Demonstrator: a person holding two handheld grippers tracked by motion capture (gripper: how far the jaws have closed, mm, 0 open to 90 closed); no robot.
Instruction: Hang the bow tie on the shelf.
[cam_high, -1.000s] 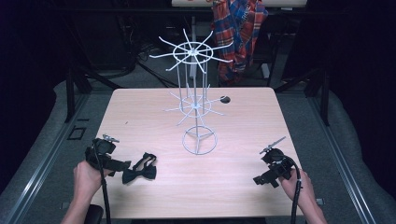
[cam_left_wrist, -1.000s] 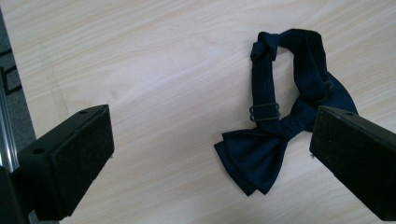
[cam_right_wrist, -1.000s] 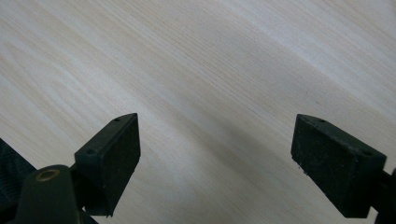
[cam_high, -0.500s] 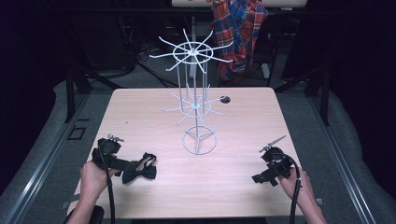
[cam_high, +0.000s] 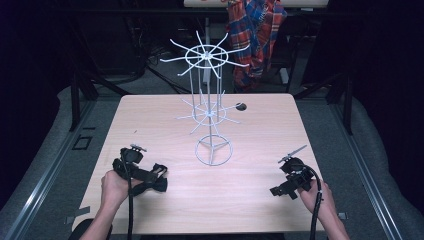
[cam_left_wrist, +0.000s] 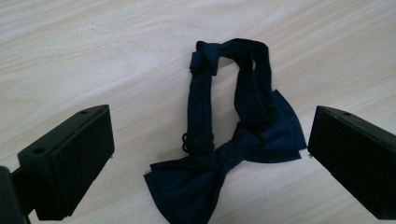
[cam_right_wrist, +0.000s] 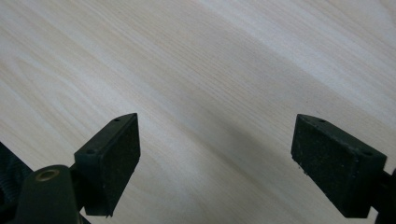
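A dark navy bow tie (cam_left_wrist: 233, 149) with its looped strap lies flat on the wooden table (cam_high: 260, 140). In the high view the bow tie (cam_high: 156, 185) sits at the front left. My left gripper (cam_high: 159, 172) is right over it, open, with one jaw on each side of the tie in the left gripper view (cam_left_wrist: 210, 158). My right gripper (cam_high: 276, 191) hovers low at the front right, open, and between its jaws (cam_right_wrist: 215, 158) there is bare wood. A white wire display rack (cam_high: 207, 107) stands in the middle of the table.
The rack's ring base (cam_high: 214, 150) rests between the two grippers, with spokes spreading at two levels above. A small dark hole (cam_high: 241, 106) marks the tabletop behind the rack. A plaid cloth (cam_high: 255, 35) hangs beyond the far edge. Cables trail off the front edge.
My left gripper has moved right, towards the bow tie, and now straddles it. The right gripper has barely shifted.
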